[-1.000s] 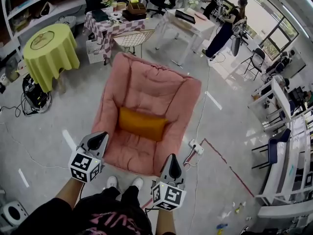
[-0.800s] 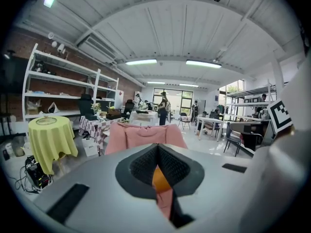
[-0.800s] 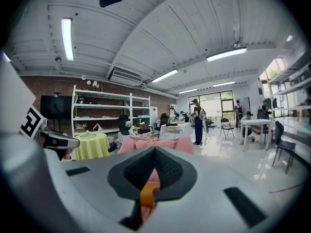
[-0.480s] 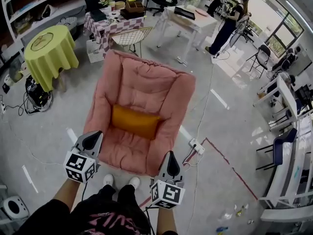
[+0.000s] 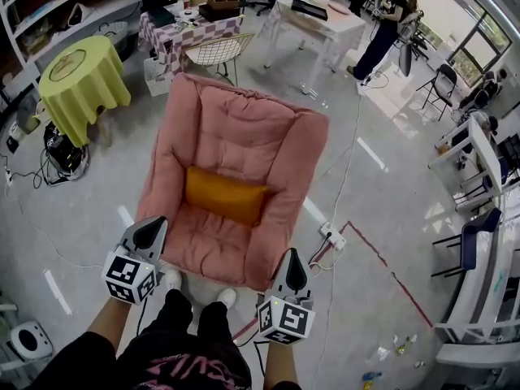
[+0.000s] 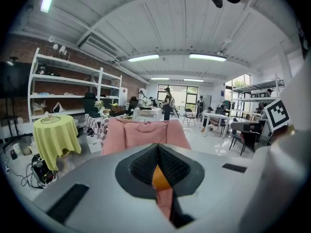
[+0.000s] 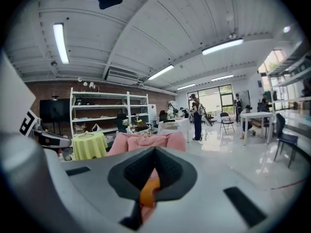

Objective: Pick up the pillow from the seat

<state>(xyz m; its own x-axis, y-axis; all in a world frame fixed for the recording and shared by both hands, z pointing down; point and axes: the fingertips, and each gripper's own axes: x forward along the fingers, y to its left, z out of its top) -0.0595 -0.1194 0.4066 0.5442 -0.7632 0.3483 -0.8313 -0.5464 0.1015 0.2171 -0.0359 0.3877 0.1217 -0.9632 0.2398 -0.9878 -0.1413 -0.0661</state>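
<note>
Orange pillow lay flat across the middle of the pink armchair seat, up against the backrest, untouched. Left gripper was by the chair's front-left corner, jaws together, nothing in them. Right gripper was by the front-right corner, jaws together too, empty. Both pointed toward the chair, apart from the pillow. Power strip lay on the floor right of the chair. Yellow-green round table stood off to the left.
</note>
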